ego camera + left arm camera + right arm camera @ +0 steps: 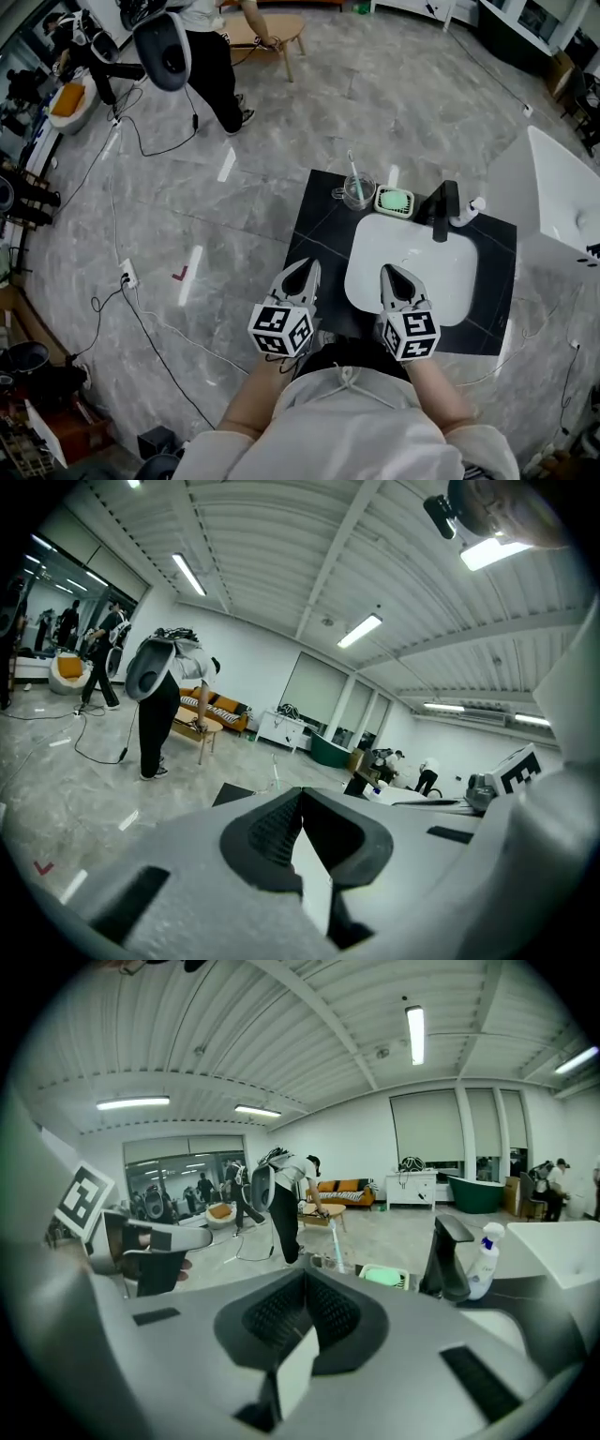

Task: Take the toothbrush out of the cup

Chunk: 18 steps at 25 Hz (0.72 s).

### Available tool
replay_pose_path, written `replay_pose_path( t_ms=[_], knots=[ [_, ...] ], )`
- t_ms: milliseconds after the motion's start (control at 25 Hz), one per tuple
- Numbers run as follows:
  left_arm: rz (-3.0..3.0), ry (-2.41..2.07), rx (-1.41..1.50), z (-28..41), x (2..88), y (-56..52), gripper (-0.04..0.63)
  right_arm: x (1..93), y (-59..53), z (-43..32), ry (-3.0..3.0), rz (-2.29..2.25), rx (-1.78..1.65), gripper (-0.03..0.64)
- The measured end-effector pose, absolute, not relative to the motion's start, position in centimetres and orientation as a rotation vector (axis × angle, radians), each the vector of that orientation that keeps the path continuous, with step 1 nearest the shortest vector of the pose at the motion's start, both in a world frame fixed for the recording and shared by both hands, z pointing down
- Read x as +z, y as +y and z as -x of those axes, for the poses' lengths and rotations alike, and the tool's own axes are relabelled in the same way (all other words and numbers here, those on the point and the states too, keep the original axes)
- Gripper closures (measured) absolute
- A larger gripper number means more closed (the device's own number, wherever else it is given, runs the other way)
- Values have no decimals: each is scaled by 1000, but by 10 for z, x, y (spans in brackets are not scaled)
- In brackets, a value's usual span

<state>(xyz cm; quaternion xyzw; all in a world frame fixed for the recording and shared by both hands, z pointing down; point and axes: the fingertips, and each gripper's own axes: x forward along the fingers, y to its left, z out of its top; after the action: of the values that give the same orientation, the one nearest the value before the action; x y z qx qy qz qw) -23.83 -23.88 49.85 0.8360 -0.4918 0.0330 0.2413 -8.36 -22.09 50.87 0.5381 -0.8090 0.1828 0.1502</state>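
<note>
So, approach stage: nothing is gripped yet and the toothbrush [352, 170] is in the clear cup [357, 191], its thin handle sticking up past the rim w/ a slight lean. The cup sits at the far edge of the black counter [314, 234], just beside a green soap dish [395, 201]. A black faucet [442, 211] and a white bottle [472, 208] are further right, all behind the white basin [412, 272]. The left gripper [310, 267] hovers over the counter's near-left part, right at the basin's edge, and the right gripper [388, 273] hangs over the basin. Both are close to the person's body and well apart from the cup. Each gripper view shows the pads meeting at the tip, so both sets of jaws are pressed together w/ nothing btwn them. The right gripper view has the brush almost dead ahead past its tip, so that one looks decently lined up, tho the left sees it too. Next move, as I read it: open one gripper's jaws, carry it forward to the bare handle above the rim, close on it and lift straight up. The cup looks light and prob. tips if the brush drags on the rim, so the other gripper may need to steady it.
</note>
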Motion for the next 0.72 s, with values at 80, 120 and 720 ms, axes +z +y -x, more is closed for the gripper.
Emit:
replay_pose_path(
  t_ms=[80, 120, 720],
  knots=[
    [-2271, -1327, 76, 232, 500, -257, 577, 510, -231, 80, -2306, -1564, 526, 591],
    [-2265, -1317, 68, 228, 500, -266, 577, 510, -237, 78, -2300, -1571, 525, 591],
    [-2277, -1215, 271, 161, 542, -411, 575, 520, -347, 40, -2299, -1572, 599, 591]
  ],
)
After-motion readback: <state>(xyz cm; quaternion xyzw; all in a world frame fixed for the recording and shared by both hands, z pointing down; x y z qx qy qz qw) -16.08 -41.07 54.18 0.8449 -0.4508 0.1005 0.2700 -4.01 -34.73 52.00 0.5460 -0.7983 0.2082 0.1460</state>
